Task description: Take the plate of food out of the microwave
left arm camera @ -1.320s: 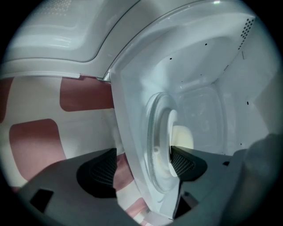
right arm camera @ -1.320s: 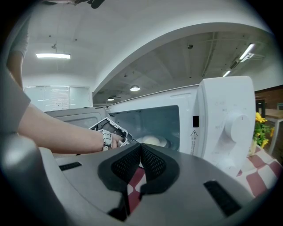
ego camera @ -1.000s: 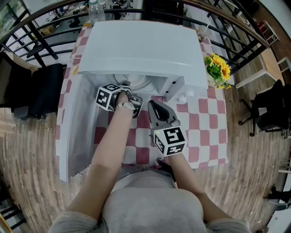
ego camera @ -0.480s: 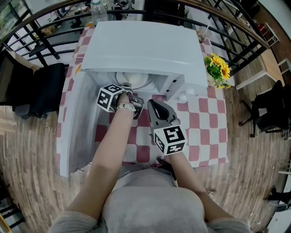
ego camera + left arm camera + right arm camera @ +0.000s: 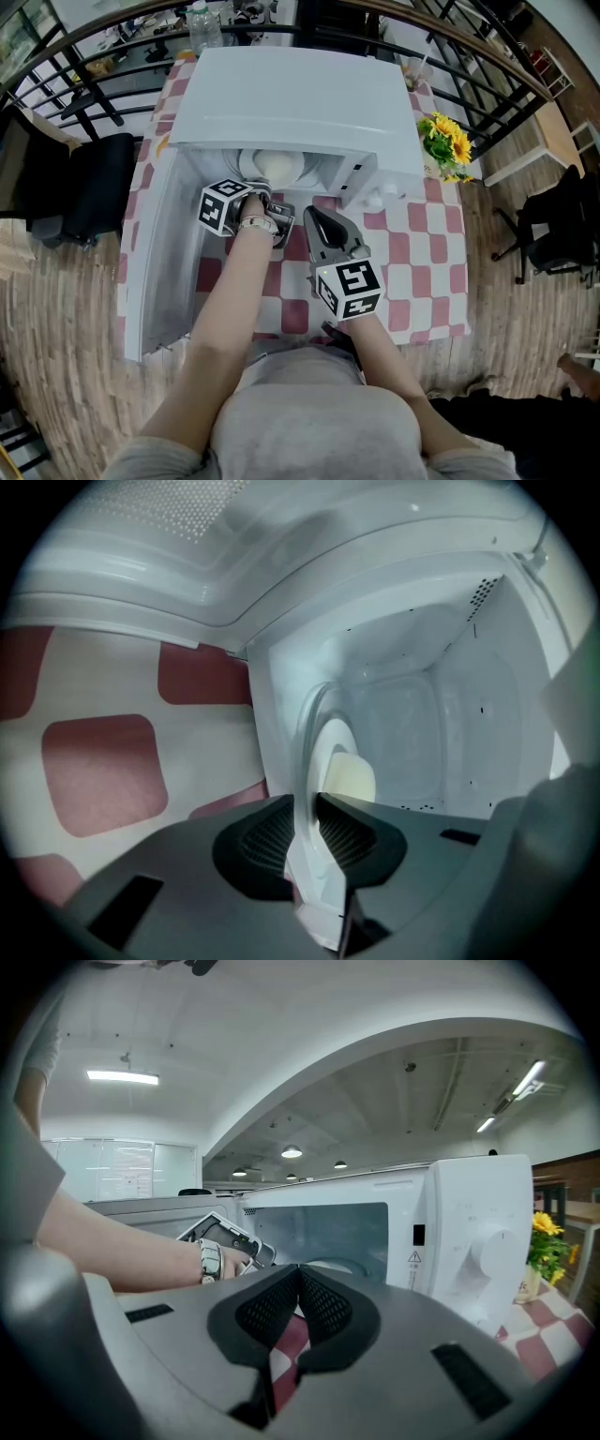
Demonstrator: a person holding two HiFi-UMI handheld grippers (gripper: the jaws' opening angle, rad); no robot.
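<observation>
In the head view, the microwave (image 5: 291, 94) is standing on a checked tablecloth (image 5: 422, 253) with its door (image 5: 155, 253) swung wide to the left, and the plate (image 5: 246, 164) with its pale food (image 5: 277, 167) is sitting just inside the opening. The left gripper (image 5: 255, 190) is reaching into the mouth of the oven at the plate's near edge, so the plate is lying straight ahead of it and a little deeper in. The right gripper (image 5: 315, 217) is hanging back outside over the cloth, just beside the left one and further from the plate. In the left gripper view, the jaws are closing on the plate's near rim. The rim is running between the two ribbed pads, which look to be pressing on its two faces, and the food is lying beyond them toward the back wall. The rest of the plate is stretching away from the jaws into the oven, so I judge that the coming pull has to go straight back along the gripper's own line, toward the person, with the plate kept level. In the right gripper view, the jaws are meeting at their tips with nothing between them, only the cloth showing through the gap below. They are pointing at the open oven from outside, so the left hand is plainly the nearer one for this lift.
</observation>
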